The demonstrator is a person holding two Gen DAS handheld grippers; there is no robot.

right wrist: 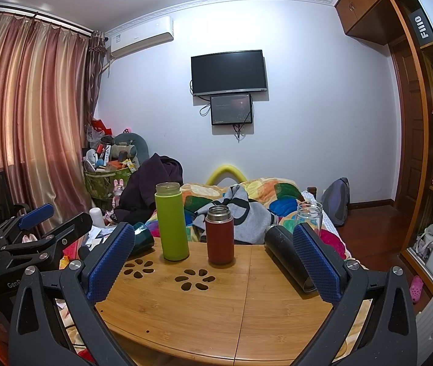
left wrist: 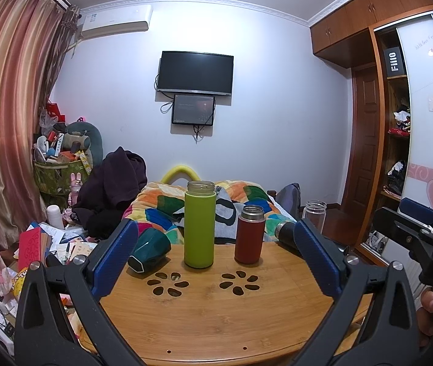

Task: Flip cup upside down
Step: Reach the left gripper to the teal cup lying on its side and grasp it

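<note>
Standing mid-table (left wrist: 204,311): green flask (left wrist: 200,228), red flask (left wrist: 249,235), both upright, mouths up. Dark green cup (left wrist: 149,250) on its side, far left; black flask (right wrist: 289,259) lying right, partly hidden by pad. Left gripper (left wrist: 216,262) and right gripper (right wrist: 213,265) spread wide, empty. Clear jar (right wrist: 307,217) behind table, base cut off.

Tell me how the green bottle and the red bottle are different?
The green bottle is taller than the red bottle. The green bottle has a pale, see-through neck, but the red bottle has a shiny metal one. The green bottle stands left of the red bottle. Both stand upright on the wooden table with no lids.
</note>
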